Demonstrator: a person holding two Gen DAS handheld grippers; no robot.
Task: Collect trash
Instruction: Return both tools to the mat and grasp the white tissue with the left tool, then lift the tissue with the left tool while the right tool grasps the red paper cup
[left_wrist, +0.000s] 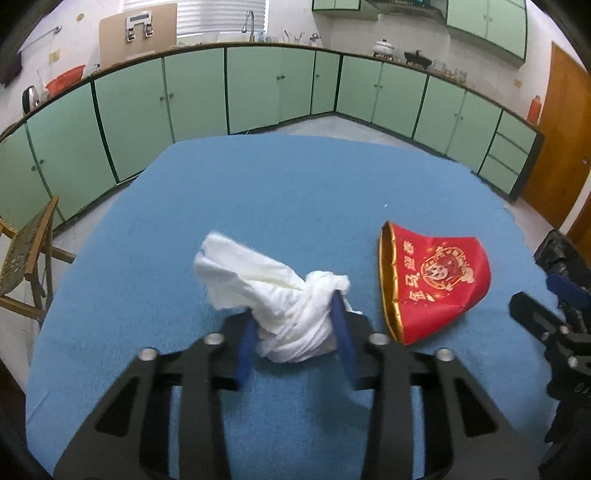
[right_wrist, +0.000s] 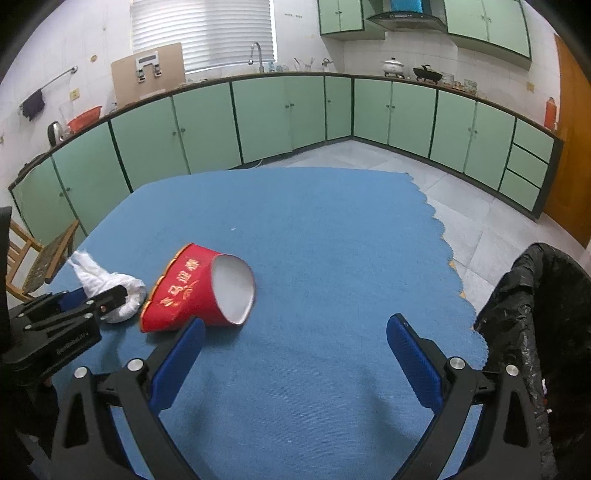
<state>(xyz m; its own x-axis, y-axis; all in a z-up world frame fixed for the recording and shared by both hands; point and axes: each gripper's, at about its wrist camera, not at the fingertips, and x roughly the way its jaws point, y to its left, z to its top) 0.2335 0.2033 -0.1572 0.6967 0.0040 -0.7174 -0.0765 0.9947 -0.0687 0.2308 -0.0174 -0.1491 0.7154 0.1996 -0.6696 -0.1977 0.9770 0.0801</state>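
The left claw (left_wrist: 295, 332) is clenched on a crumpled white tissue (left_wrist: 280, 295) at the near-left part of the blue-clothed worktop (left_wrist: 295, 192), its blue pads (left_wrist: 341, 332) pressing the twisted wad from both sides — the loose end fans out toward the far left. Just beside it, to the right, a red paper cup (right_wrist: 192, 295) with gold lettering lies on its side, squashed, its white mouth turned toward the right claw (right_wrist: 295, 354), which stands released over bare cloth with its jaws spread wide. A bin lined with a black trash bag (right_wrist: 535, 314) stands off the worktop's right edge.
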